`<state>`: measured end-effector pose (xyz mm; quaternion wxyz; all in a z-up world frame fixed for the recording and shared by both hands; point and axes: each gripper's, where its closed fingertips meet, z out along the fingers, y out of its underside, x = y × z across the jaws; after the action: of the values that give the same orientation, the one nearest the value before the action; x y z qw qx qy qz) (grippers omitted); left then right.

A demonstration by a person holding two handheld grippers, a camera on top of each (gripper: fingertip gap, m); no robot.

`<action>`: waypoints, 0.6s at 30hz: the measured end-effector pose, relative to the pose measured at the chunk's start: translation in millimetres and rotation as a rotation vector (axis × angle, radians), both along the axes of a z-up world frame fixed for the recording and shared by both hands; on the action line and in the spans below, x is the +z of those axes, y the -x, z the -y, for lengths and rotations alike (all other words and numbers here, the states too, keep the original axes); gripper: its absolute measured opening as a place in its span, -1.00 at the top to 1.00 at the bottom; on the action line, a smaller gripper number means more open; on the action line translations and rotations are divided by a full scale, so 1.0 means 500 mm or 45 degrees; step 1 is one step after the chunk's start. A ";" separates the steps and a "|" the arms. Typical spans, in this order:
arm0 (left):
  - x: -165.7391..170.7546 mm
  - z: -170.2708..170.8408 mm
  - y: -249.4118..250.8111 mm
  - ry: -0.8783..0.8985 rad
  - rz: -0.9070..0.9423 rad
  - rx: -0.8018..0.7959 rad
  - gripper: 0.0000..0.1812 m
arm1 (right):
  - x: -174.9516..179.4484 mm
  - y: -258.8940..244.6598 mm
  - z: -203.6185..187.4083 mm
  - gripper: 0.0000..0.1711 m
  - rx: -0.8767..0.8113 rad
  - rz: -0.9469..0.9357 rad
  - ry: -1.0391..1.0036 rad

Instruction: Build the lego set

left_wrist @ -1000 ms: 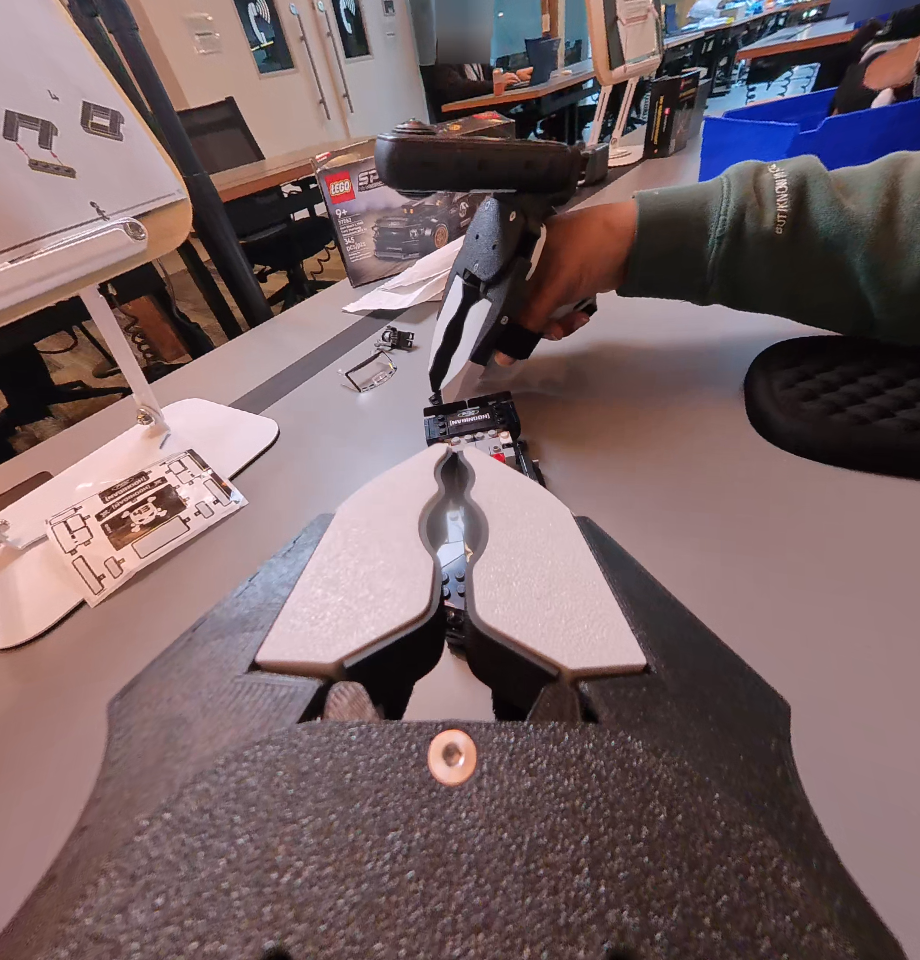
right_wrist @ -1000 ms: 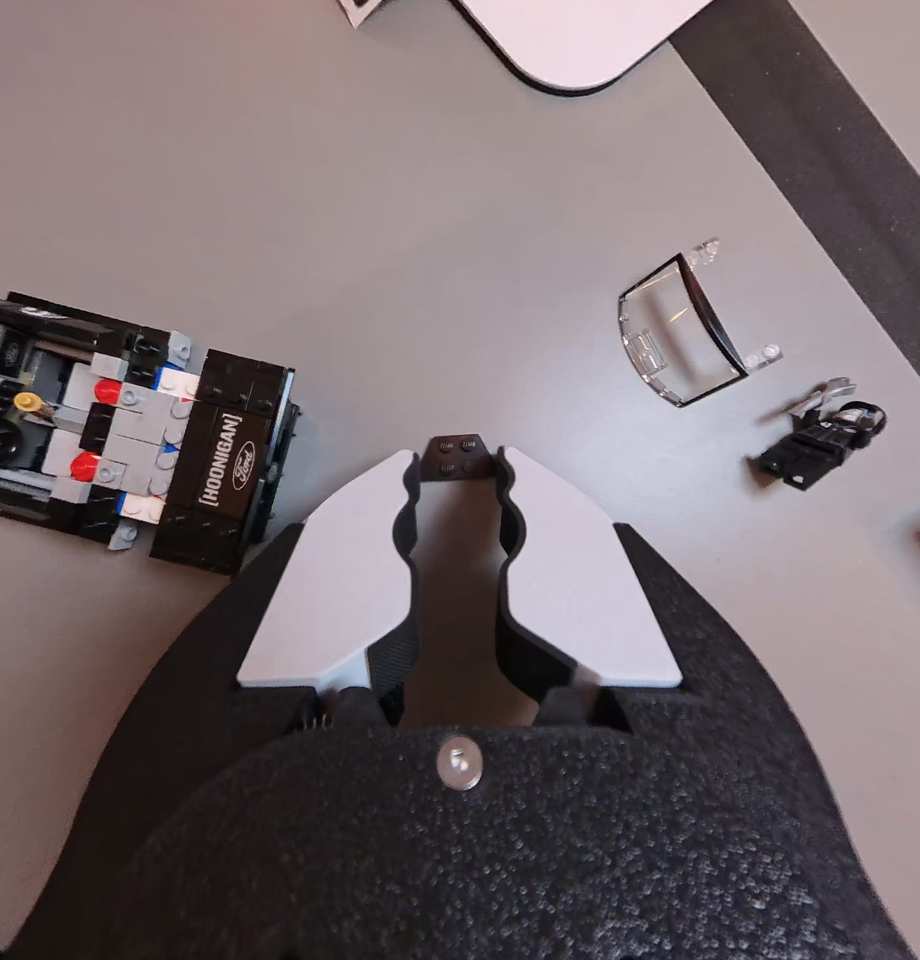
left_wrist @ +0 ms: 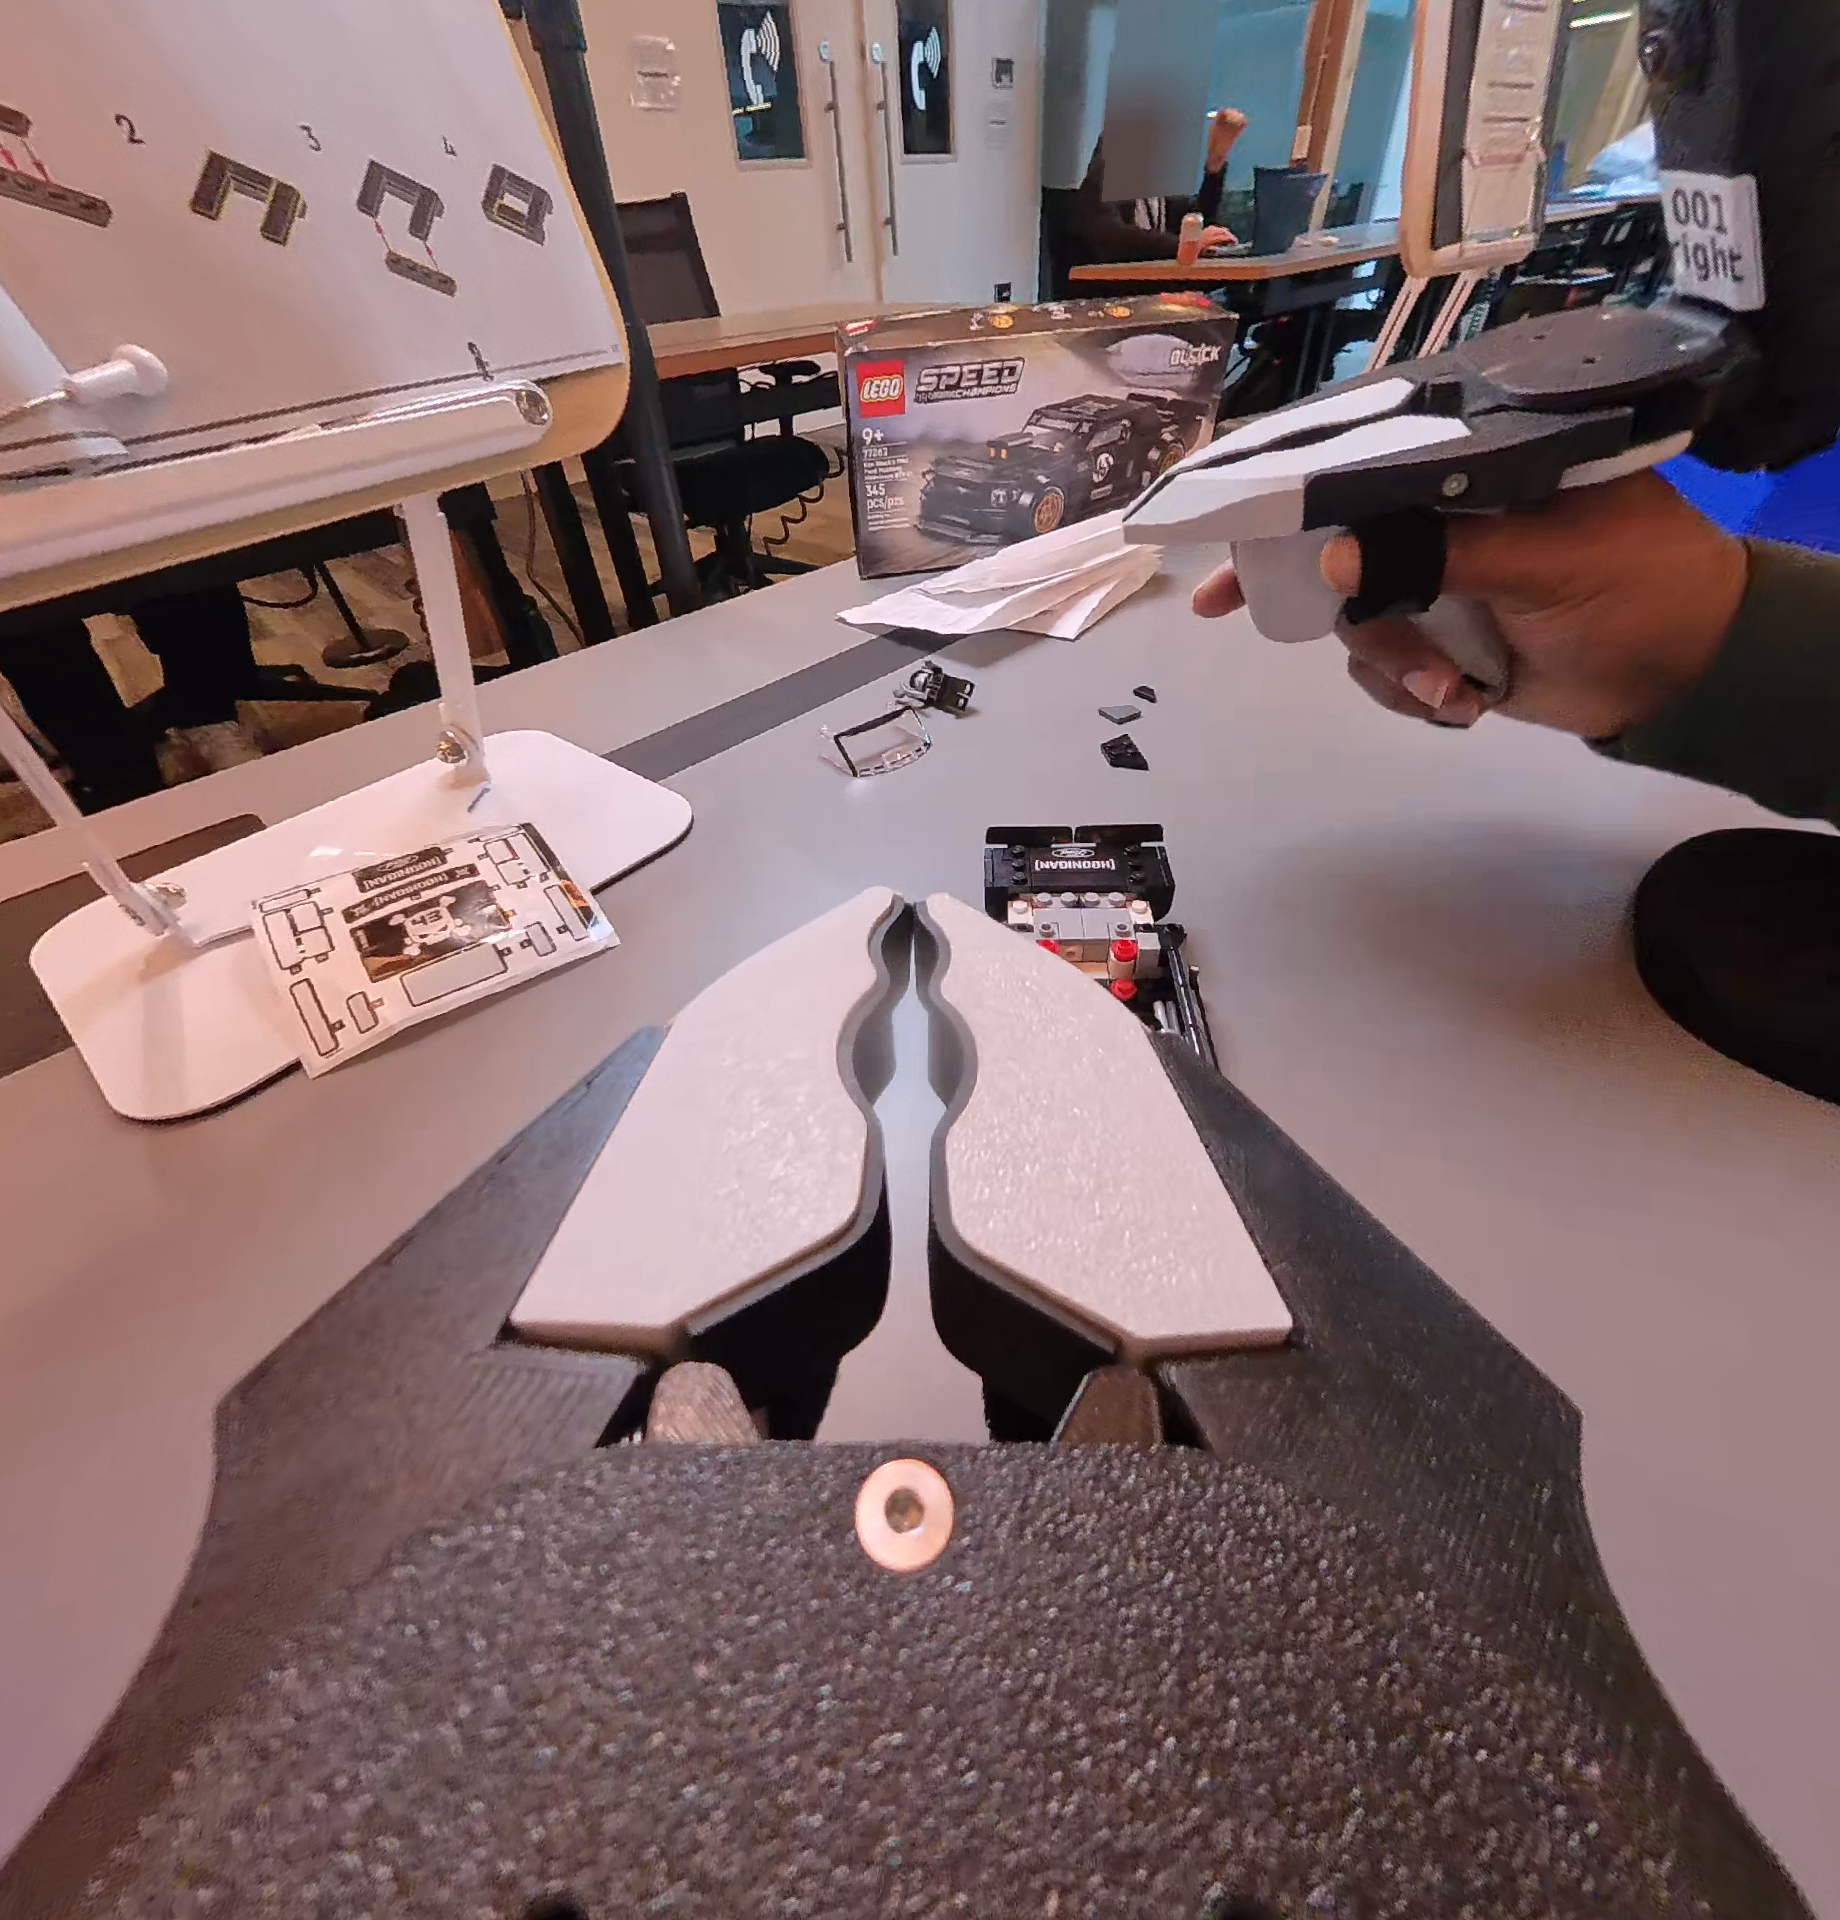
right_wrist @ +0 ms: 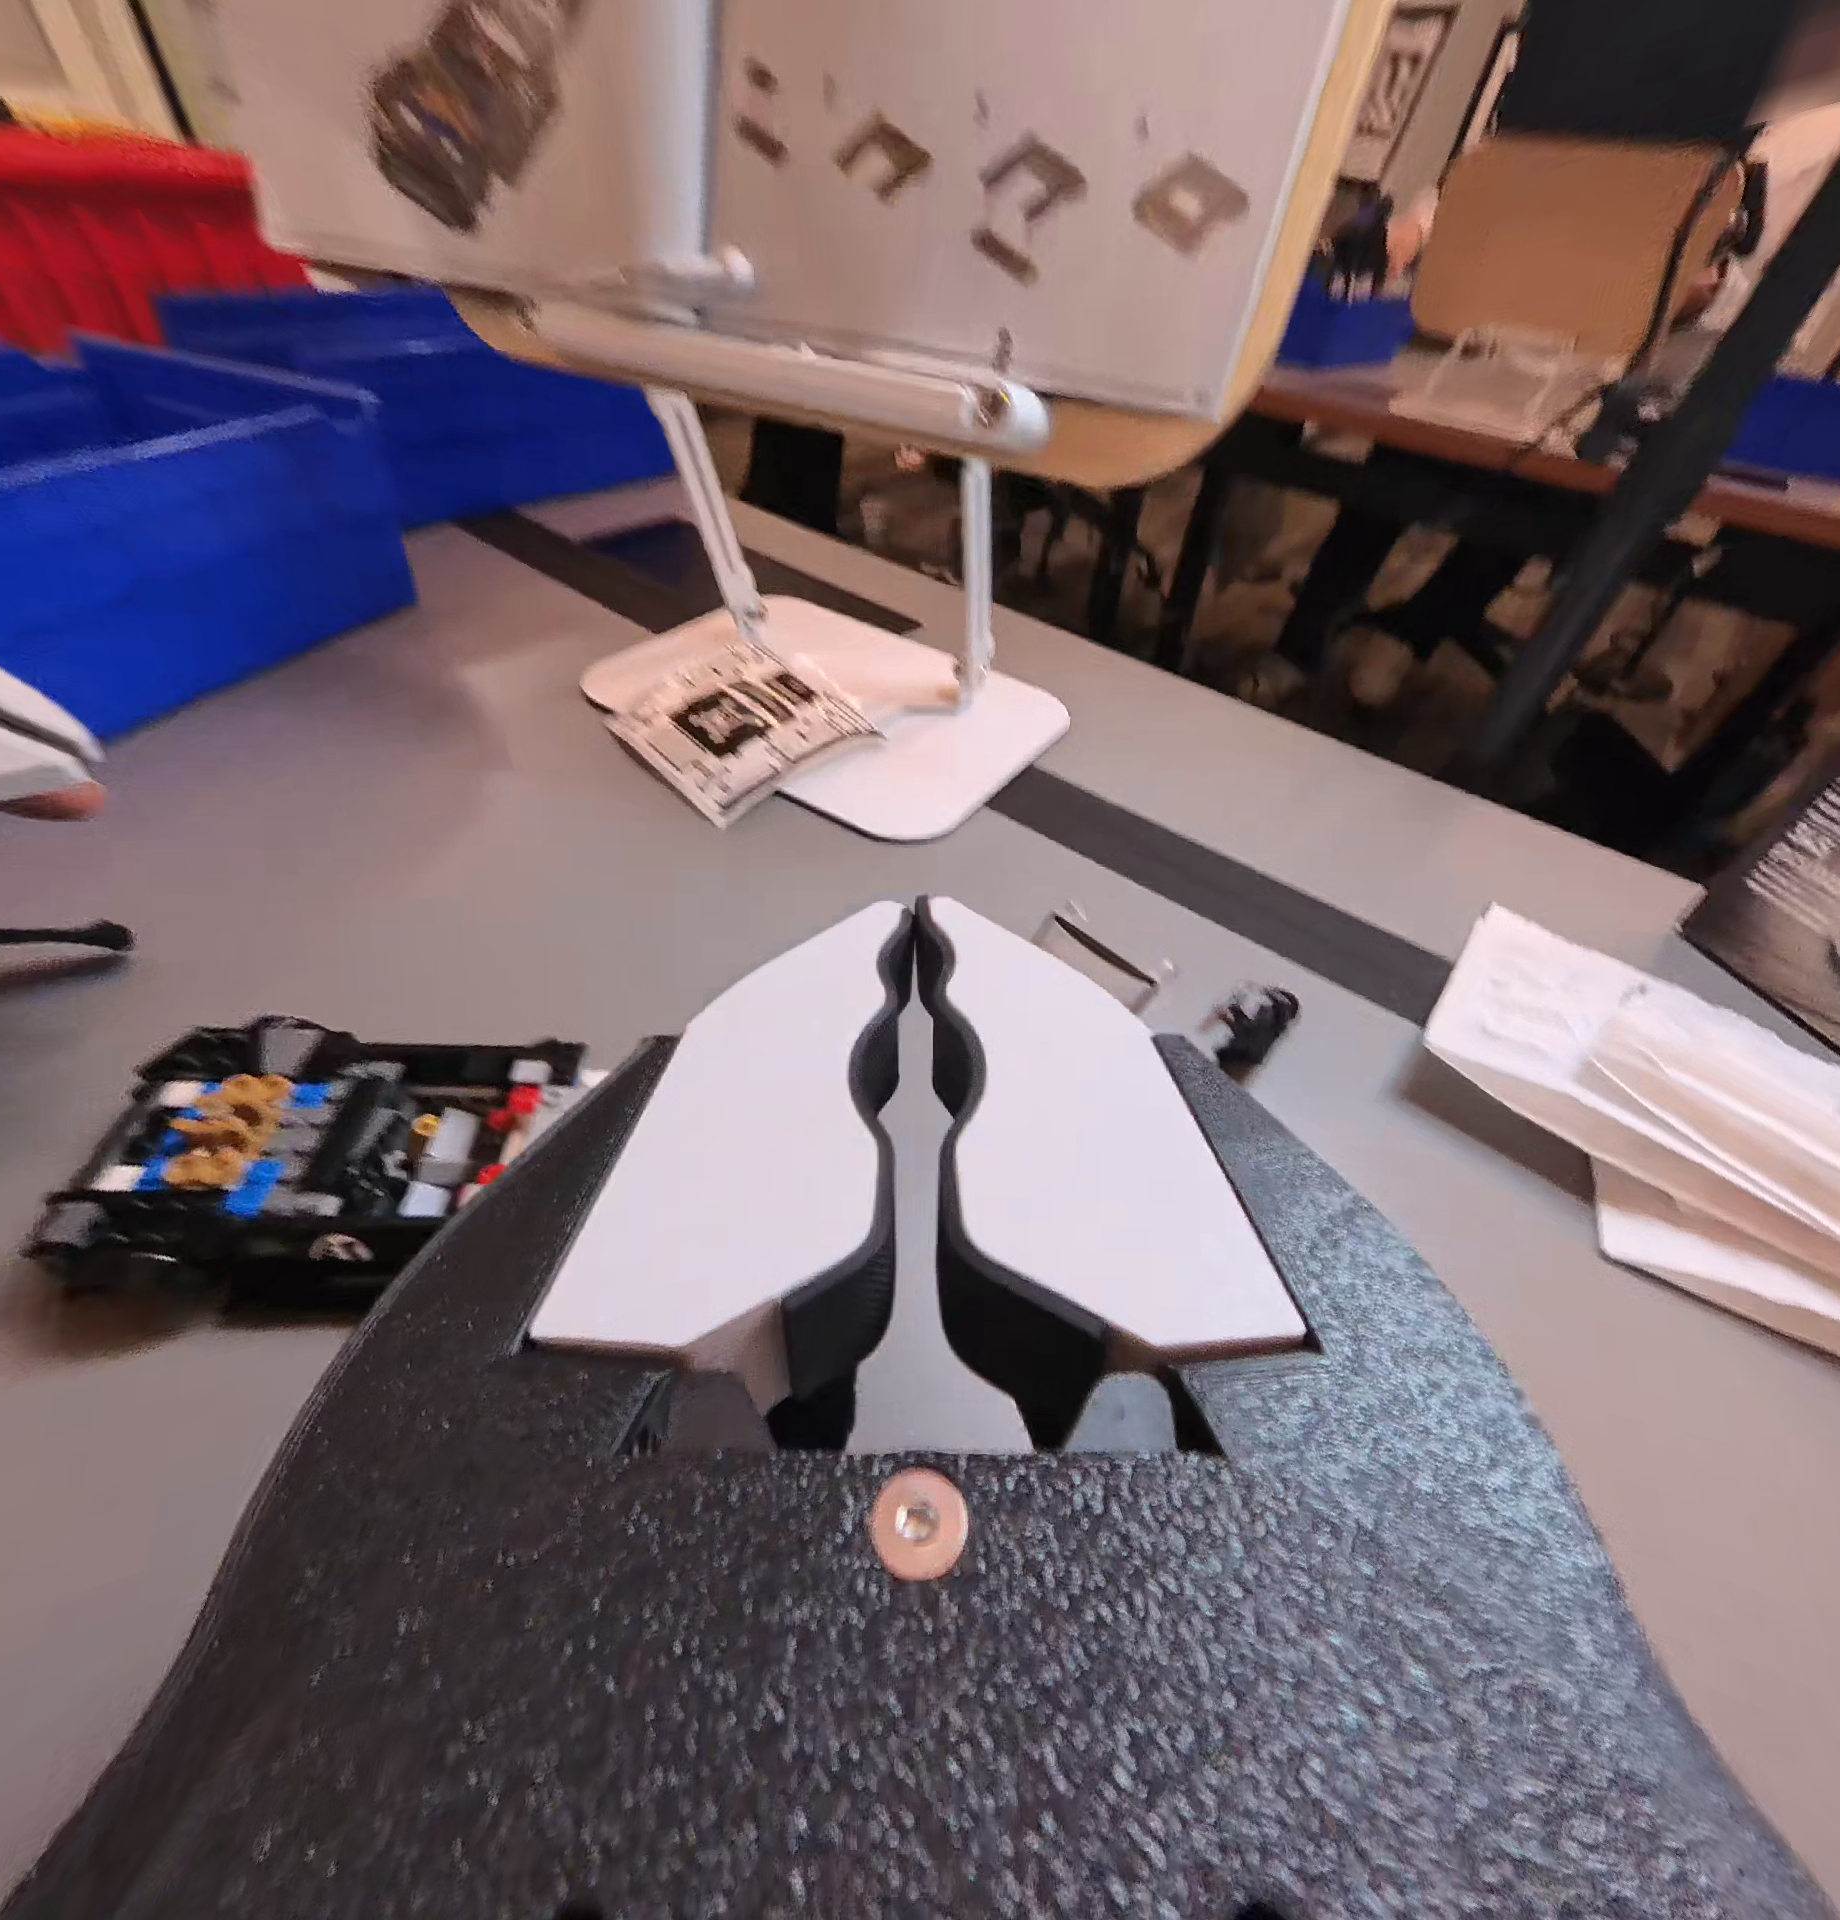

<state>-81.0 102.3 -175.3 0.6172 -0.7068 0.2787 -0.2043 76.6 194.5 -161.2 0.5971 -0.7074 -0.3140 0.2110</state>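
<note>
Resting on the table point(left_wrist: 1415, 1195) — lego car point(left_wrist: 1087, 899), both grippers closed, empty.

A grey table point(left_wrist: 1363, 1039) with a dark strip point(left_wrist: 750, 717) across it carries a partly built black Lego car point(left_wrist: 1087, 904). Just beyond the car lie three small dark loose pieces point(left_wrist: 1124, 750), a clear windscreen piece point(left_wrist: 880, 740) and a small black part point(left_wrist: 937, 688); farther beyond those are folded white paper sheets point(left_wrist: 1009, 592) and the set's box point(left_wrist: 1030, 436). Left of the car stands a white book stand point(left_wrist: 376, 883) with a sticker sheet point(left_wrist: 428, 935) lying partly on its base, and right of the car rests a black padded cushion point(left_wrist: 1768, 956).
</note>
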 end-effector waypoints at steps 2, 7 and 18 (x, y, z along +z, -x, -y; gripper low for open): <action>0.004 0.002 0.000 -0.009 0.005 -0.007 1.00 | 0.012 0.019 0.015 1.00 0.030 -0.037 -0.053; 0.015 0.000 0.008 -0.067 -0.007 0.021 1.00 | 0.022 0.062 0.049 1.00 0.089 -0.070 -0.157; 0.037 -0.035 0.043 -0.127 0.008 0.111 1.00 | 0.024 0.108 -0.006 0.87 0.072 0.018 -0.202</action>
<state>-102.7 119.6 -157.0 0.6609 -0.6859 0.2556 -0.1655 22.7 197.7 -149.2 0.6429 -0.6502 -0.3537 0.1972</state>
